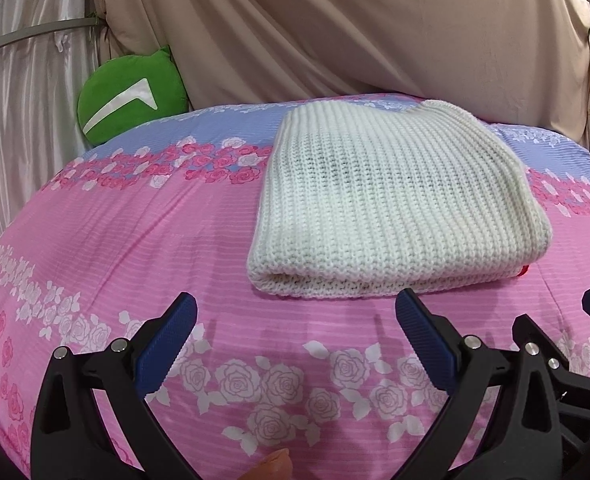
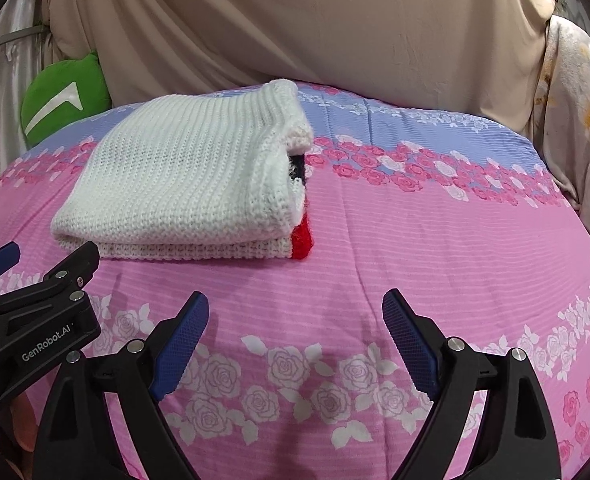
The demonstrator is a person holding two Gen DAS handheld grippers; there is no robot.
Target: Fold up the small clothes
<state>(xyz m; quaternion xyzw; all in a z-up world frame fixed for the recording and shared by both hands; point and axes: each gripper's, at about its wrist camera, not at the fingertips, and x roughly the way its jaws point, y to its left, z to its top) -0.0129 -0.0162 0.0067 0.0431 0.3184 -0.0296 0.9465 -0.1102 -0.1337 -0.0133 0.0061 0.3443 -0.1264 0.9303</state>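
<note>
White knit garment (image 1: 395,208) lies folded on the bed (image 1: 135,240), ahead of both grippers. Left gripper (image 1: 295,320) and right gripper (image 2: 295,316) gape wide, empty. Soft, bulky, probably light; best pinched at the layered near edge.

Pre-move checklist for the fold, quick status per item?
1. Left gripper open, holding nothing: ok.
2. Right gripper open, holding nothing: ok.
3. Sweater folded, lying flat on the bedspread: ok.
4. Edges aligned: not ok, red and black trim sticks out at the right side.
5. Grippers apart from the sweater: ok, both hover short of its near edge.
6. Layers underneath smooth: cannot tell, hidden.
</note>
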